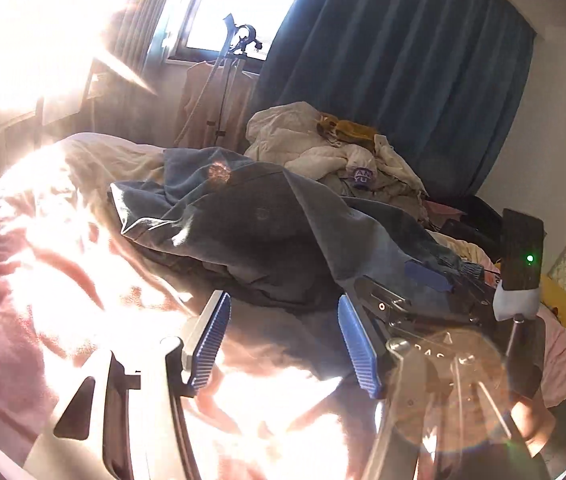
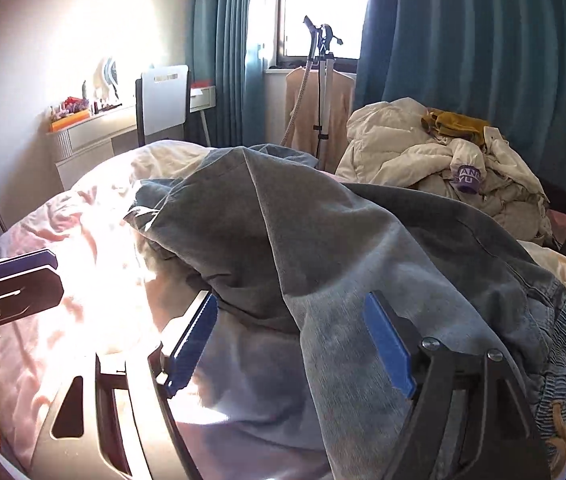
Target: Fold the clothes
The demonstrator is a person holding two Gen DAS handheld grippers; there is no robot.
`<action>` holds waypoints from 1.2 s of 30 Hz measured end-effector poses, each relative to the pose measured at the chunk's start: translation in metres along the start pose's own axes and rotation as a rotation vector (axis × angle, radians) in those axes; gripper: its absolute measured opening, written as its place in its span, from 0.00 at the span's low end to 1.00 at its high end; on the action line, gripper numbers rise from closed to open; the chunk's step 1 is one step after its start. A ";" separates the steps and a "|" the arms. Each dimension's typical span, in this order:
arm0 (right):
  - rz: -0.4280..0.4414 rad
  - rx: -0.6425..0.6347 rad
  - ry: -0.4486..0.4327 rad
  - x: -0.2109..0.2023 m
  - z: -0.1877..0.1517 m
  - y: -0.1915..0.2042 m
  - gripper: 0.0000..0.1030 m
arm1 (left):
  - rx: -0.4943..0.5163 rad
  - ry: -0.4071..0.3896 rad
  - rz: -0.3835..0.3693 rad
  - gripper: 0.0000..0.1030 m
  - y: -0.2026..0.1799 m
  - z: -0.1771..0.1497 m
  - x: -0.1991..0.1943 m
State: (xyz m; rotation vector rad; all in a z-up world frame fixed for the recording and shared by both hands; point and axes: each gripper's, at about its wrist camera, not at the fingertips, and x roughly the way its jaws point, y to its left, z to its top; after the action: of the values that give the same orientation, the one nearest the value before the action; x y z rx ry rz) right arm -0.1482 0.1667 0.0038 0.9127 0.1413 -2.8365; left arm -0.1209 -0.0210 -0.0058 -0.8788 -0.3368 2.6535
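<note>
Right wrist view: grey trousers (image 2: 323, 248) are seen rumpled, unfolded, across the bed (image 2: 95, 216); both tongs, right (image 2: 293, 344) and left (image 1: 283, 340), are spread, empty.

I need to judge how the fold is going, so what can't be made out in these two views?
- Left wrist view: glare washes out the pink bedding near the open left tongs.
- Right wrist view: the blue garment drapes between the open right tongs, hiding the bed below; its shape is unreadable.
- Purple cuff lettering: partly creased.
</note>
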 end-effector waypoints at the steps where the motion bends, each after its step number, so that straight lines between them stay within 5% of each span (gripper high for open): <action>1: -0.013 -0.002 0.004 0.010 0.004 0.004 0.74 | -0.018 -0.006 0.007 0.56 0.007 0.001 0.001; 14: -0.272 -0.118 0.094 0.114 0.036 0.032 0.72 | -0.184 -0.060 0.009 0.56 0.069 0.006 0.012; 18: -0.307 -0.126 0.124 0.112 0.032 0.023 0.35 | -0.182 -0.064 -0.015 0.56 0.068 0.006 0.010; 20: -0.278 -0.087 0.130 0.102 0.032 0.013 0.10 | -0.169 -0.073 -0.025 0.56 0.065 0.006 0.006; 21: -0.261 -0.063 0.126 0.093 0.033 0.008 0.07 | -0.165 -0.077 -0.030 0.56 0.064 0.006 0.004; 30: -0.109 -0.068 0.026 -0.033 0.023 -0.002 0.03 | -0.195 -0.109 -0.126 0.56 0.058 0.008 -0.016; 36: 0.017 -0.093 0.054 -0.103 -0.004 0.012 0.03 | -0.165 -0.168 -0.141 0.56 0.046 0.007 -0.046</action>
State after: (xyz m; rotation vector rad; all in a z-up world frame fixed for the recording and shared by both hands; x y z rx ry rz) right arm -0.0614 0.1678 0.0598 0.9664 0.2684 -2.7648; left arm -0.1015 -0.0816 0.0095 -0.6519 -0.6418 2.6013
